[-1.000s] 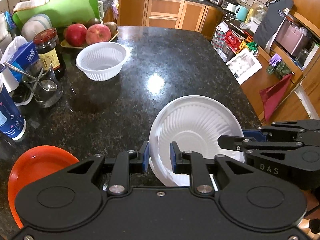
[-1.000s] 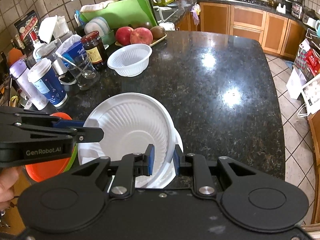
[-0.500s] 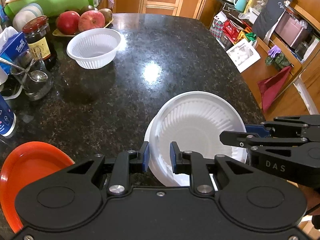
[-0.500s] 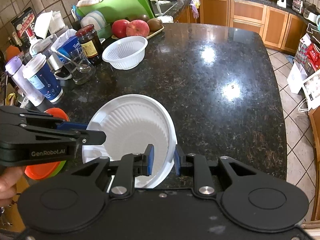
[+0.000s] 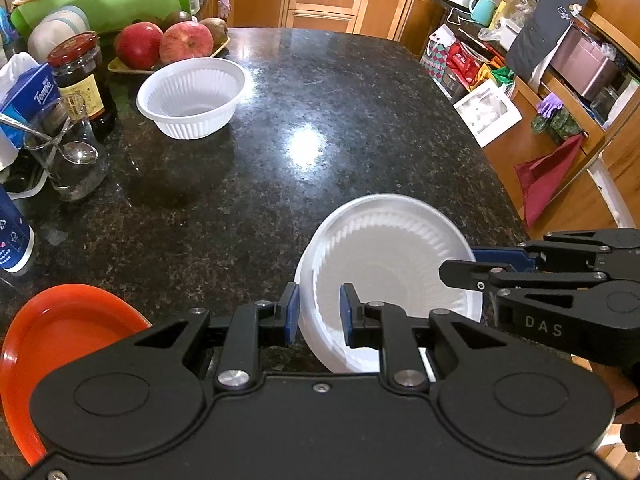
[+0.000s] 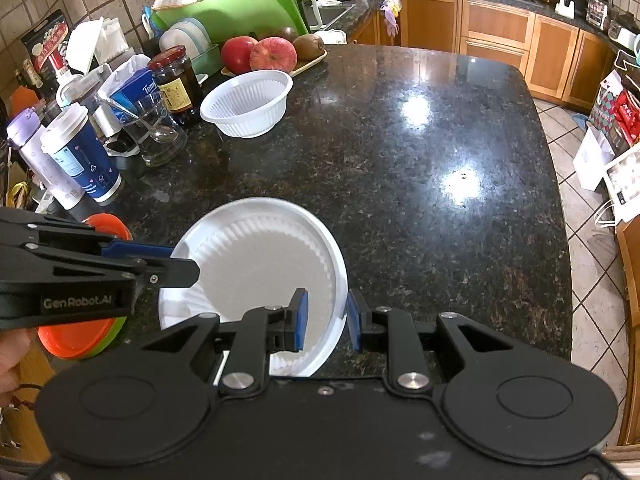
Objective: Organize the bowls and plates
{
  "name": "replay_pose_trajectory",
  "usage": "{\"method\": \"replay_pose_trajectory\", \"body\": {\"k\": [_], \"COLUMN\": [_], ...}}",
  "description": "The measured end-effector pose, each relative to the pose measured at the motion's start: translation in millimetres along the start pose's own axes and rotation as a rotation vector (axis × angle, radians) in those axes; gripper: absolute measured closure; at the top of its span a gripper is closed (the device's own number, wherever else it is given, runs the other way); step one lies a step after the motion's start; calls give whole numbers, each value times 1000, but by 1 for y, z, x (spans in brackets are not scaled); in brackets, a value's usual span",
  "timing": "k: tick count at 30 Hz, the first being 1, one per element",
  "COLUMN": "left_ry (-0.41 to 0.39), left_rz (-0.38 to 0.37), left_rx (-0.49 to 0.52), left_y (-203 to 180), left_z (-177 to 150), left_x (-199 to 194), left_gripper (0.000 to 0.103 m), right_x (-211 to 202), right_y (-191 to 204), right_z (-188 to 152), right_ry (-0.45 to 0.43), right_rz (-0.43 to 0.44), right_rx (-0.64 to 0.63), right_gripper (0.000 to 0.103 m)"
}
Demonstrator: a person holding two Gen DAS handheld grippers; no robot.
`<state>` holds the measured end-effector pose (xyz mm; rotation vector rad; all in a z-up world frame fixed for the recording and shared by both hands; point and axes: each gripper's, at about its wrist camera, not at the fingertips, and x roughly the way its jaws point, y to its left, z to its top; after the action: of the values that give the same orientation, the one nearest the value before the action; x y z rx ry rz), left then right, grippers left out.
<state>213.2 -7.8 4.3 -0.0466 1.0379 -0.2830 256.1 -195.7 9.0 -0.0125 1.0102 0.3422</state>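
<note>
Two nested white plastic plates are held tilted over the near edge of the black granite counter. My left gripper pinches their left rim, with a pad on each side. My right gripper pinches their right rim in the same way. Each gripper shows side-on in the other's view. A white ribbed bowl stands upright at the far left of the counter. An orange plate sits at the near left, stacked on a green one.
Along the left edge stand a glass with a spoon, a dark jar, a tissue pack, a blue cup and a fruit tray with apples. The counter drops off at the right to a tiled floor.
Both grippers have lifted and pulled back a little with the white plates. The plates now sit lower and smaller in both views.
</note>
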Motion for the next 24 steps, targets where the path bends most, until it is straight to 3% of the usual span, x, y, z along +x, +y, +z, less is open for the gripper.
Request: {"method": "replay_pose_trajectory", "body": {"k": [24], "left_ry": [-56], "left_rz": [70], "left_rx": [2], "left_y": [1], "left_z": [0], "left_x": [-10], "left_gripper": [75], "right_x": [-5], "right_y": [0], "right_z": [1], "right_ry": [-27], "right_rz": [-5], "right_rx": [-8], "right_gripper": [79]}}
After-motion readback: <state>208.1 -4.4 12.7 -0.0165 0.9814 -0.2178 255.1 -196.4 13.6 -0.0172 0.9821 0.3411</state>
